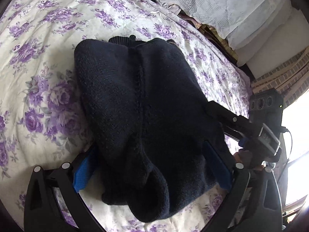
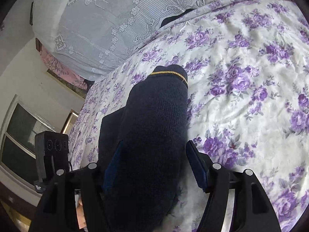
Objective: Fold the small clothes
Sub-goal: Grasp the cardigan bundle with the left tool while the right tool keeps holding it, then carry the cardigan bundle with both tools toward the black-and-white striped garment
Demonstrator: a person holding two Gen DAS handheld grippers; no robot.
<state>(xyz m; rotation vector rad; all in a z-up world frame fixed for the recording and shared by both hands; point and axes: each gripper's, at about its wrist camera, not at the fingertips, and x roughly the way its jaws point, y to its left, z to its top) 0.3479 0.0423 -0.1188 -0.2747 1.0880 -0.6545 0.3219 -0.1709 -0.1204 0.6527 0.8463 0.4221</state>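
Note:
A small dark navy knitted sweater (image 1: 135, 100) lies folded on the floral bed sheet (image 1: 38, 58). My left gripper (image 1: 152, 166) is open, its blue pads on either side of the sweater's near end, which bulges between them. In the right wrist view the sweater (image 2: 154, 119) shows a thin yellow stripe on its far cuff (image 2: 170, 74). My right gripper (image 2: 154, 160) is open, with the knit lying between its fingers. The right gripper also shows in the left wrist view (image 1: 216, 110), touching the sweater's right edge.
White lace-covered pillows (image 2: 100, 25) lie at the head of the bed. The bed's edge runs along the right in the left wrist view, with a brick wall (image 1: 280, 73) and a bright window beyond. A window (image 2: 19, 135) shows at the left in the right wrist view.

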